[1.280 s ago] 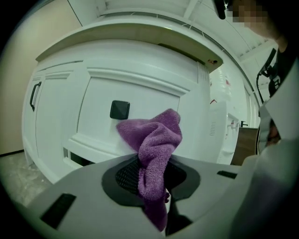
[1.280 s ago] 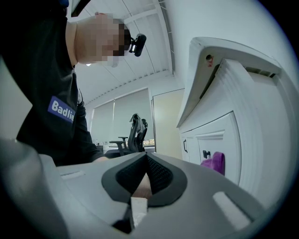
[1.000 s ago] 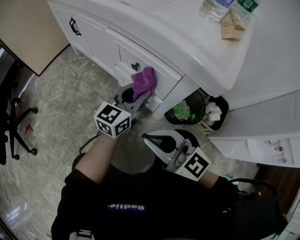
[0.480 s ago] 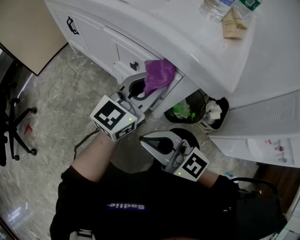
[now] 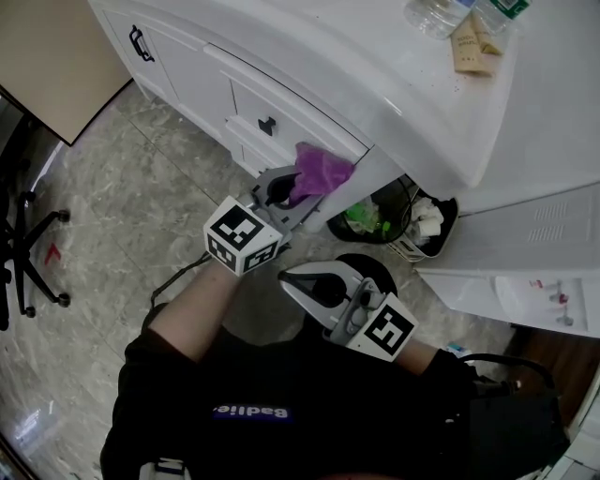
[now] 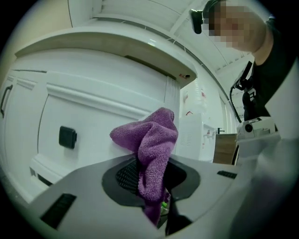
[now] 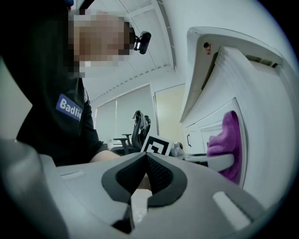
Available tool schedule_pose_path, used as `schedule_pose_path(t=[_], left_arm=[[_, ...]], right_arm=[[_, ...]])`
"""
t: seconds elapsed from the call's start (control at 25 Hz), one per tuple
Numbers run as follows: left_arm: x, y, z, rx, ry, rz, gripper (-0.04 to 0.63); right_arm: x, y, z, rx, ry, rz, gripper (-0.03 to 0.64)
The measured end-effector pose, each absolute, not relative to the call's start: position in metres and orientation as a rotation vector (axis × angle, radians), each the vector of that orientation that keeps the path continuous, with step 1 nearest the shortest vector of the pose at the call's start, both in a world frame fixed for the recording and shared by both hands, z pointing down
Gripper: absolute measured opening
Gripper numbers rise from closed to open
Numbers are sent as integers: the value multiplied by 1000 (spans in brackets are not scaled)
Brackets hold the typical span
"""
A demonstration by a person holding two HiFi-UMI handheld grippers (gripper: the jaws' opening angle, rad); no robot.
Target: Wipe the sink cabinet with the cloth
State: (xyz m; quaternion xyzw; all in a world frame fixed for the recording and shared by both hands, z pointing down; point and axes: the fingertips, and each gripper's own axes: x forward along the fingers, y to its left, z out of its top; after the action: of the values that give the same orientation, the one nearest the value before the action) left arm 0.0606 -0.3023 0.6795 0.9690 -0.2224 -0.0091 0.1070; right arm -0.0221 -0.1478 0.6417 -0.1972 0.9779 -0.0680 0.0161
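A purple cloth is pinched in my left gripper and pressed against the white sink cabinet, at the right end of its drawer fronts. In the left gripper view the cloth bunches up out of the shut jaws of the left gripper, touching the cabinet face. My right gripper hangs lower, away from the cabinet, jaws shut with nothing in them. The right gripper view has the right gripper in front and the cloth far right against the cabinet.
A black drawer knob sits left of the cloth, a black handle farther left. A bin with rubbish stands under the counter edge. Bottles and a packet lie on the countertop. An office chair stands at left.
My left gripper has carried the cloth rightward along the cabinet front, from near the drawer knob to the cabinet's right end. The right gripper has barely moved.
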Motion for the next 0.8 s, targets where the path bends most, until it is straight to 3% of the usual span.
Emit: schedule_pose_path(t=[0.36,0.8], left_arm=[[58,-303,776,2725,-674,256,84],[46,-296,766,2740,-701,200,84]], right_arm=[[-27,-147,644,-611,3051,-208,-5],[-37,-150,645,-583,3057,-222,-5]])
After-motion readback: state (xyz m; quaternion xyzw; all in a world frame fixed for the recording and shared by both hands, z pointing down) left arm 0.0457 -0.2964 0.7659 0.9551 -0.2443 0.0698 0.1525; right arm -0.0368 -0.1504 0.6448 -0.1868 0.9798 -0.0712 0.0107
